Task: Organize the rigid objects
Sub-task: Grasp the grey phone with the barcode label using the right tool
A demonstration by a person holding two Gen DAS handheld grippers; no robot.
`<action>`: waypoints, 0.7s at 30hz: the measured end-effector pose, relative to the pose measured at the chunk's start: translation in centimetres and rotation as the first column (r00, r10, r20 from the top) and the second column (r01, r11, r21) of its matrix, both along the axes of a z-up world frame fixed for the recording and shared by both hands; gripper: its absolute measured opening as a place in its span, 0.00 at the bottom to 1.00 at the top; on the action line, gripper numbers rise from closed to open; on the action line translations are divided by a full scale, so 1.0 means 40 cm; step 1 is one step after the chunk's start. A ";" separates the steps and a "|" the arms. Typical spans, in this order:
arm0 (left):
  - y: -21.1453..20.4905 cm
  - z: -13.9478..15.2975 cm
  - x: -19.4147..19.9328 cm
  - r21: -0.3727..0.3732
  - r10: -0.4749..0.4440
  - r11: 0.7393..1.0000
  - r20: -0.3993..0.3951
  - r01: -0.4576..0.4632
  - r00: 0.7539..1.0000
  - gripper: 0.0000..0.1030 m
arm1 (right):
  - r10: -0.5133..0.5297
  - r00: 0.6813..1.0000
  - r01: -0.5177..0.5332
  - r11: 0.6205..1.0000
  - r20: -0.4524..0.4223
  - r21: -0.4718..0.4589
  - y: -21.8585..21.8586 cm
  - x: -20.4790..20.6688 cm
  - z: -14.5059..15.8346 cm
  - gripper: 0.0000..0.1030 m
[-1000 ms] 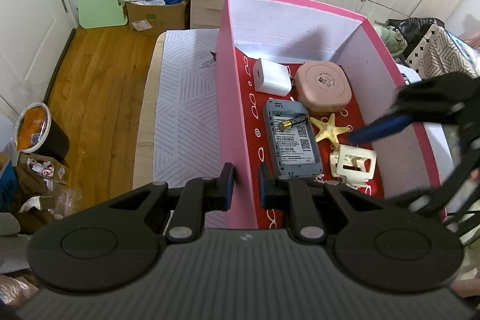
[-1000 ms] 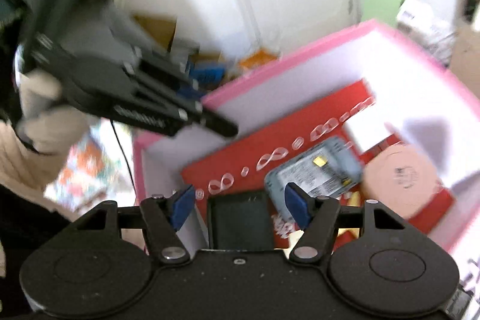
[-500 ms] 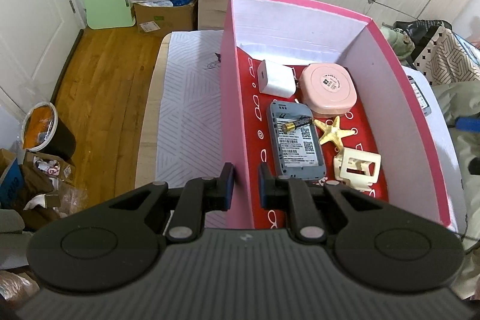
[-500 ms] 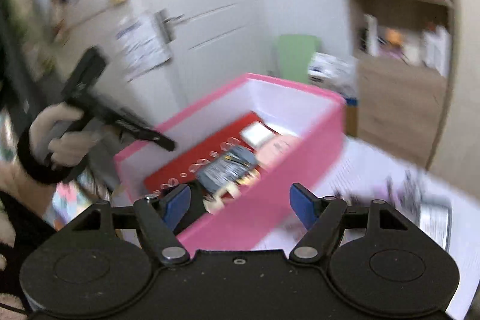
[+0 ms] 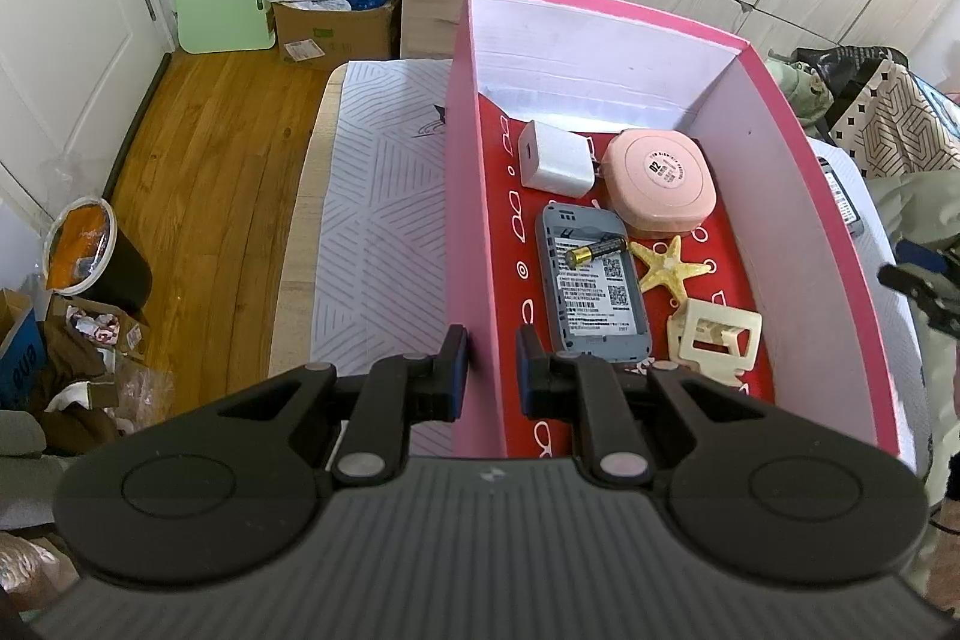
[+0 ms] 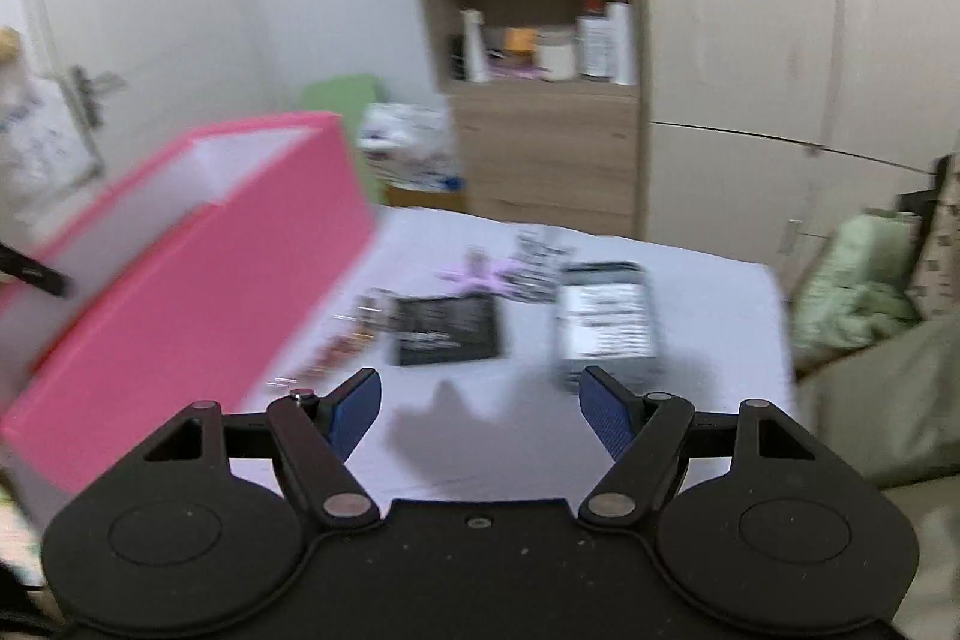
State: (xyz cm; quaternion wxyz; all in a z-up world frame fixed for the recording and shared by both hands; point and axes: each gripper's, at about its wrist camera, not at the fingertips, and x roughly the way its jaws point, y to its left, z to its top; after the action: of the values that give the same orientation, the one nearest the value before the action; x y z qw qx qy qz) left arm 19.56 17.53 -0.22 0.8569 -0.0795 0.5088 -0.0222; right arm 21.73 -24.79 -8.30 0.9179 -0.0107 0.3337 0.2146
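Observation:
My left gripper (image 5: 491, 363) is shut on the near left wall of the pink box (image 5: 462, 196). Inside the box lie a white charger (image 5: 555, 158), a pink round case (image 5: 659, 181), a grey device (image 5: 594, 295) with a battery (image 5: 594, 251) on it, a starfish (image 5: 666, 269) and a cream clip (image 5: 714, 337). My right gripper (image 6: 480, 409) is open and empty, outside the box (image 6: 180, 292), above the white table cover. Ahead of it lie a grey device (image 6: 606, 322), a black card (image 6: 447, 328) and small loose items (image 6: 342, 346), all blurred.
The box stands on a table with a striped cover (image 5: 378, 220). A wooden floor (image 5: 204, 160), a bin (image 5: 90, 262) and clutter lie to the left. Wardrobes (image 6: 750, 40) and shelves (image 6: 540, 40) stand behind the table. Bedding (image 6: 858, 268) lies at the right.
My right gripper has pulled out of the pink box and swung right to face the objects on the table cover. My left gripper has kept its hold on the box wall.

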 end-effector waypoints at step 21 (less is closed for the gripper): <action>-0.007 0.002 -0.003 0.011 -0.001 1.000 0.017 0.001 1.000 0.14 | -0.004 0.996 -0.009 0.990 -0.090 -0.141 0.024 0.264 -0.092 0.75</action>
State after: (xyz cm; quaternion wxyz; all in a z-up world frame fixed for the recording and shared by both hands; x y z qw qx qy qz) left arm 19.43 17.23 -0.15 0.8617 -0.0743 0.5015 -0.0203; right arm 32.29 -23.82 -11.97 0.8984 -0.0667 0.3893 0.1919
